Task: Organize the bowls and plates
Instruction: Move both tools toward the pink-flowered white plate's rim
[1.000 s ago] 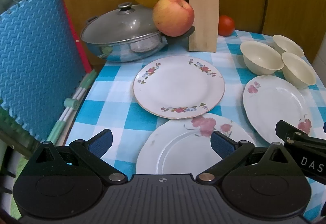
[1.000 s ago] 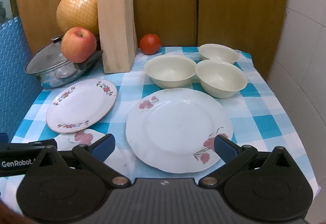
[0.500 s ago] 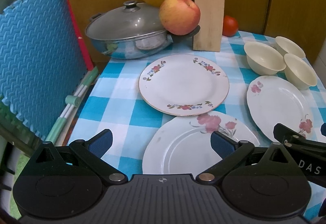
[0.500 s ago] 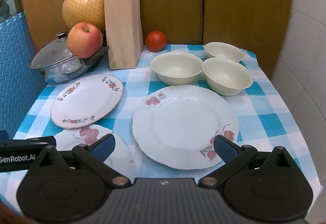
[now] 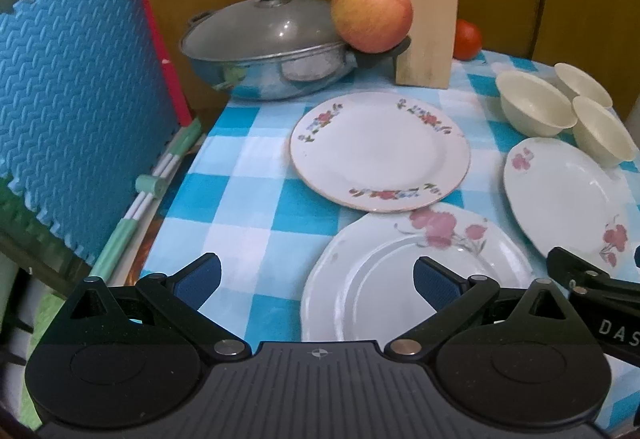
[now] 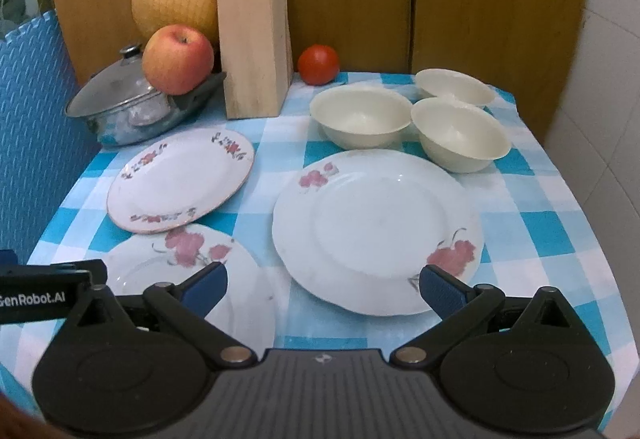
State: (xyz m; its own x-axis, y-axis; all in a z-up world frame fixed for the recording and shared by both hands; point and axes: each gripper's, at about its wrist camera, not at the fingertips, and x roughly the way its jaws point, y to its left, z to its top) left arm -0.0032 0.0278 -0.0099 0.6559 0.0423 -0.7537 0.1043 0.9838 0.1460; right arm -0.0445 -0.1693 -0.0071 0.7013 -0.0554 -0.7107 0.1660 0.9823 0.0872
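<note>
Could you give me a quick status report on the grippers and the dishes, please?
Left gripper open, empty; right gripper open, empty. Three plates flat on the cloth, three bowls unstacked behind. Nothing blocking the near plates.

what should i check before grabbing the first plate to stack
1. Left gripper open and empty: ok.
2. Right gripper open and empty: ok.
3. Big plate in front of the right gripper bare, nothing on it: ok.
4. Near plate free to lift: not ok, the flower-rim plate seems to overlap its far edge.
5. Three bowls clear of the big plate: cannot tell, the nearest one sits right at its rim.
6. Grippers clear of each other: ok, though close.
</note>
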